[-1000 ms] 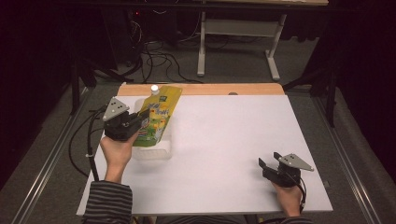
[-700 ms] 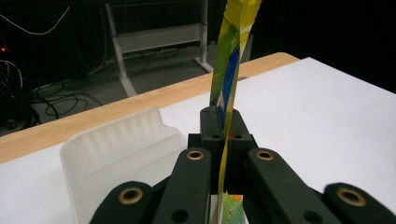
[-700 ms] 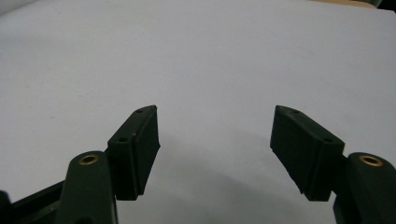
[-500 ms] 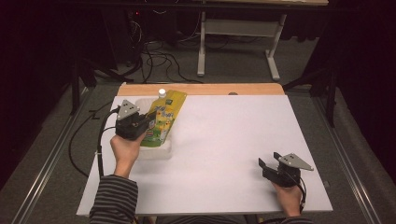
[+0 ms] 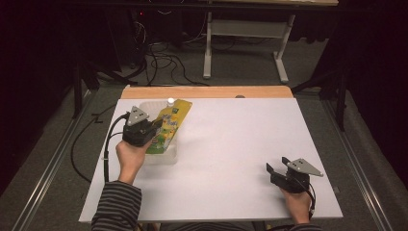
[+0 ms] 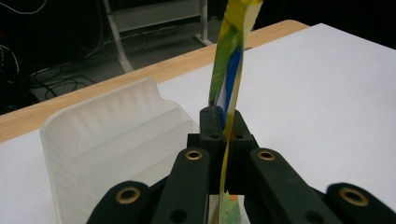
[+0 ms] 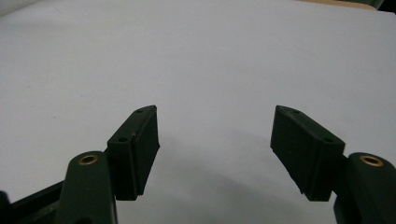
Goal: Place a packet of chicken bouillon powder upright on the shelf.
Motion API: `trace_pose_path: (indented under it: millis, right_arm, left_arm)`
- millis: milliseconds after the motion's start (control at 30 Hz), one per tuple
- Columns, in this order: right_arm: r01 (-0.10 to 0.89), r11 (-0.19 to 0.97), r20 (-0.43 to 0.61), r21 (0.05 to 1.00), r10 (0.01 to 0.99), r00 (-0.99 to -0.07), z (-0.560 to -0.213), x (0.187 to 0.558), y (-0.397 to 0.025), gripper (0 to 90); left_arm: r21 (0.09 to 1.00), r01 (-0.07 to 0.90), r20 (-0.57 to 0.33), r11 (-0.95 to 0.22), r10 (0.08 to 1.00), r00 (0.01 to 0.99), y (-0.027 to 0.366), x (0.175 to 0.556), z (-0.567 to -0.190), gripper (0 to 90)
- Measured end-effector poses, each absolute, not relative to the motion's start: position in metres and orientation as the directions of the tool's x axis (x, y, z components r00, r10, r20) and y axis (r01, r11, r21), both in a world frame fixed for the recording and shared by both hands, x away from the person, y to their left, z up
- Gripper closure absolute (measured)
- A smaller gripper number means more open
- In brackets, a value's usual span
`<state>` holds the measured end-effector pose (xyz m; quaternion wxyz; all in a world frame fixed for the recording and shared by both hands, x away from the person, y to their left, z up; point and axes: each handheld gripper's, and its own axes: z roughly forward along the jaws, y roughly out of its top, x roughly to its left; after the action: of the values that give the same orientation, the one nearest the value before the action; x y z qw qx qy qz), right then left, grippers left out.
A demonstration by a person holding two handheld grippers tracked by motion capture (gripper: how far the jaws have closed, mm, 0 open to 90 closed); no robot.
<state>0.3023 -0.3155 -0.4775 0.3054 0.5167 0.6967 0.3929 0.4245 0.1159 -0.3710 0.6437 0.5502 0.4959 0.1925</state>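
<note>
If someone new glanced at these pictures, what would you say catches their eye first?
Probably the bright yellow-green packet, pinched between the jaws of the left hand-held gripper above a translucent plastic container at the table's far left. Next, the right hand-held gripper, jaws wide apart over bare white tabletop.

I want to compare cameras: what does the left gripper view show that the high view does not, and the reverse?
Left gripper view: the left claw shut on the thin edge of the yellow packet, beside the ribbed wall of the translucent tray.

High view: the right claw resting at the near right, and the packet's printed face.

Both: packet, tray, white table.
</note>
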Motion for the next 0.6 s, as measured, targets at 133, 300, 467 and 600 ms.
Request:
trace_pose_path:
  millis: [133,300,467,600]
  right_arm:
    - [0.484,0.157,-0.017,0.861,0.959,-0.281,-0.4776,0.3030,-0.3155,32.9]
    - [0.479,0.160,-0.021,0.863,0.959,-0.282,-0.4775,0.3025,-0.3157,32.9]
    - [0.475,0.160,-0.022,0.866,0.959,-0.284,-0.4775,0.3025,-0.3160,32.9]
    - [0.475,0.156,-0.020,0.866,0.960,-0.280,-0.4774,0.3020,-0.3156,32.9]
  left_arm:
    - [0.900,0.321,-0.413,0.294,0.810,0.417,0.1204,0.4236,-0.3681,88.2]
    - [0.889,0.381,-0.402,0.254,0.831,0.385,0.1266,0.4235,-0.3657,87.3]
    - [0.879,0.429,-0.381,0.209,0.848,0.367,0.1233,0.4235,-0.3662,86.3]
    - [0.855,0.492,-0.366,0.166,0.865,0.343,0.1206,0.4271,-0.3720,85.9]
